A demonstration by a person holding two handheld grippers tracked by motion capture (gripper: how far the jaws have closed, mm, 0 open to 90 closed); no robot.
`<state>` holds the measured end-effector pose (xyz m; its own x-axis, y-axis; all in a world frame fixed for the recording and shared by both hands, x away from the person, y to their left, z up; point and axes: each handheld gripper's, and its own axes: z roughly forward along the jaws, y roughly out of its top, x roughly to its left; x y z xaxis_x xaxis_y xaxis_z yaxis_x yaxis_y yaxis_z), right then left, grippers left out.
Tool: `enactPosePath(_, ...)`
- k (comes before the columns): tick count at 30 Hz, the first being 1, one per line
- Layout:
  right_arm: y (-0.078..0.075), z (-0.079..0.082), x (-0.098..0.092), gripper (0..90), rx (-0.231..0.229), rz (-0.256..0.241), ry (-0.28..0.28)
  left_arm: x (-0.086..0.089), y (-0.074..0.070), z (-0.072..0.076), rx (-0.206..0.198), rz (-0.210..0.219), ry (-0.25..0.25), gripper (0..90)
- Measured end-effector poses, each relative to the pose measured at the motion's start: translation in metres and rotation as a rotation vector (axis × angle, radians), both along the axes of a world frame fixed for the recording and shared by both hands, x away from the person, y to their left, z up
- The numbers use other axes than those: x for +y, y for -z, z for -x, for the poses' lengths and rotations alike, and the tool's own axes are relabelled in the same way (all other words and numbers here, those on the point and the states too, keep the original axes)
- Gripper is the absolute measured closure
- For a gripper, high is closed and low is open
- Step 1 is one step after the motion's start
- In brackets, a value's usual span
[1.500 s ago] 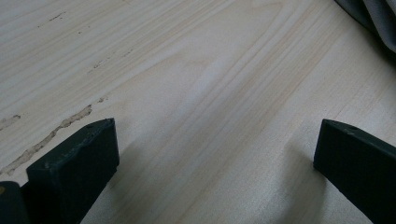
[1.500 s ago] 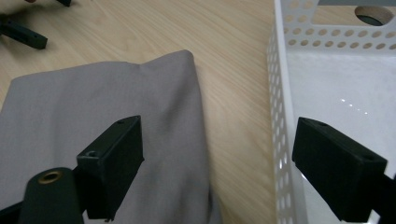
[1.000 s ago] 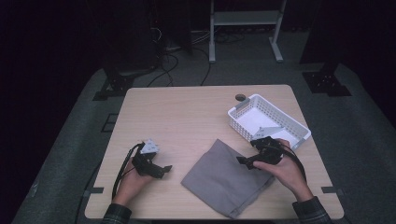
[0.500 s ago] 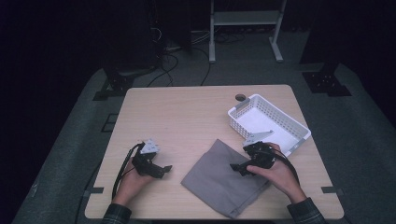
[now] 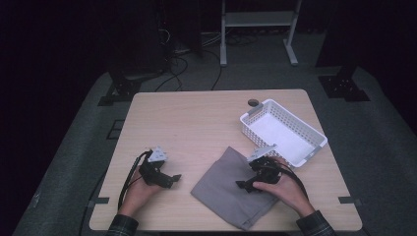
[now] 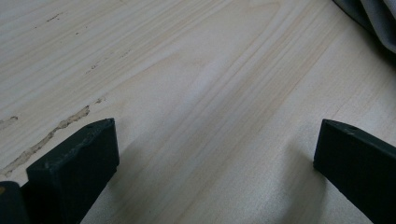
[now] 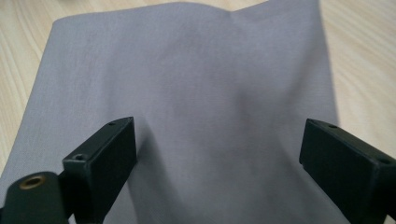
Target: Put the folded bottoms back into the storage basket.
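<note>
Grey cloth (image 5: 232, 189) lies flat near the desk's (image 5: 196, 123) front edge, toward its right corner. Directly above it hangs the right gripper (image 5: 246, 185), jaws wide apart. Farther left over bare wood, the left gripper (image 5: 173, 180) is equally spread.

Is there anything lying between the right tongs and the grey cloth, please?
Nothing visible does. The right tongs are open directly over the grey cloth, with only bare fabric between the jaws. The white basket sits off beside the cloth, not in the way.
</note>
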<state>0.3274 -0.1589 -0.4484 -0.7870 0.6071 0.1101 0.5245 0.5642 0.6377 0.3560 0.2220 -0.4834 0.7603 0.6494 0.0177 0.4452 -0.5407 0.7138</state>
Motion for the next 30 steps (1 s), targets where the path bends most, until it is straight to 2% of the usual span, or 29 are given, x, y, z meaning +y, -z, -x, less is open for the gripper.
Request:
enactPosePath(4,0.006,0.002,0.007,8.7,0.002,0.009,-0.015,0.000,0.000,0.000,0.000,0.000,0.000,0.0)
enactPosePath(9,0.012,0.003,0.014,2.4,-0.001,0.048,-0.027,0.000,0.000,0.000,0.000,0.000,0.001,0.0)
enactPosePath(14,0.017,0.004,0.018,1.5,-0.002,0.072,-0.037,0.000,0.000,0.000,0.000,0.000,0.000,0.0)
enactPosePath(20,0.022,0.005,0.022,0.0,0.006,0.093,-0.022,0.000,0.000,0.000,0.000,0.000,0.001,0.0)
enactPosePath(25,0.022,0.009,0.026,0.0,-0.012,0.122,-0.028,0.000,0.000,0.000,0.000,0.000,0.001,0.0)
enactPosePath(30,0.022,0.013,0.031,0.0,-0.015,0.136,0.002,0.000,0.000,0.000,0.000,0.000,0.001,0.0)
